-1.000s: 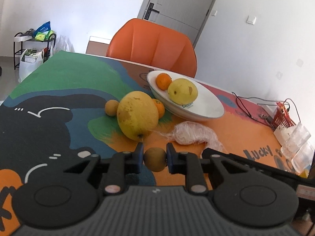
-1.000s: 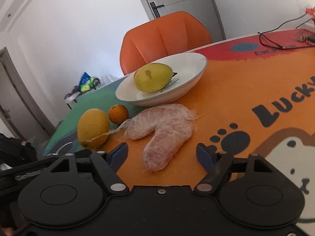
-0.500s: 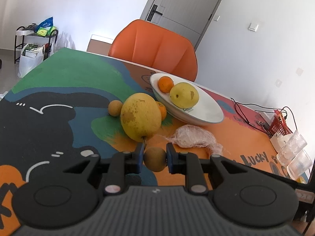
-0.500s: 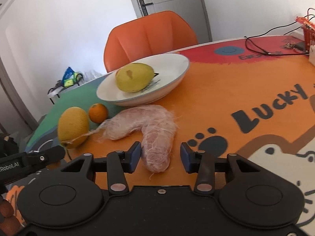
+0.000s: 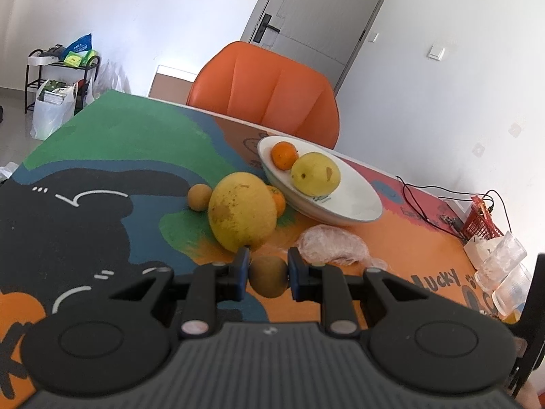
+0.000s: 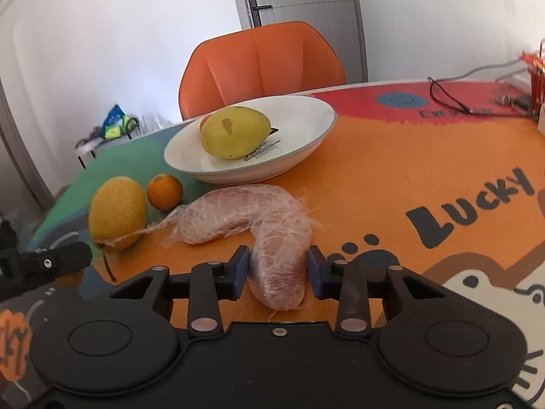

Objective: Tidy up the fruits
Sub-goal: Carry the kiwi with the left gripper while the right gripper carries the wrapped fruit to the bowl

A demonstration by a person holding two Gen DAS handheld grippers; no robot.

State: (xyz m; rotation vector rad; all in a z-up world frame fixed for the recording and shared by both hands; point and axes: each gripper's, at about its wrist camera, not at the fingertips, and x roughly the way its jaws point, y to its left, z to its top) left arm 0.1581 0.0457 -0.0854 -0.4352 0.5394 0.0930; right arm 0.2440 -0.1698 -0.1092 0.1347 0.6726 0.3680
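My left gripper (image 5: 267, 274) is shut on a small brown round fruit (image 5: 268, 280), held above the mat. A large yellow pomelo (image 5: 242, 216) lies just ahead, with another small brown fruit (image 5: 199, 197) to its left and an orange (image 5: 277, 199) behind it. A white bowl (image 5: 354, 201) holds an orange (image 5: 284, 155) and a yellow mango (image 5: 316, 173). My right gripper (image 6: 277, 271) is closed on the near end of a peeled pomelo piece in plastic wrap (image 6: 269, 231), which lies on the mat. The bowl (image 6: 303, 126) with the mango (image 6: 235, 133) stands behind it.
An orange chair (image 5: 269, 97) stands behind the table. Cables and a red basket (image 5: 480, 225) lie at the far right, with clear plastic cups (image 5: 504, 269) near the table's right edge. The left gripper's body (image 6: 44, 262) shows at the left of the right wrist view.
My right gripper's fingers have closed from wide open onto the wrapped pomelo piece. My left gripper has risen a little with the brown fruit still in it.
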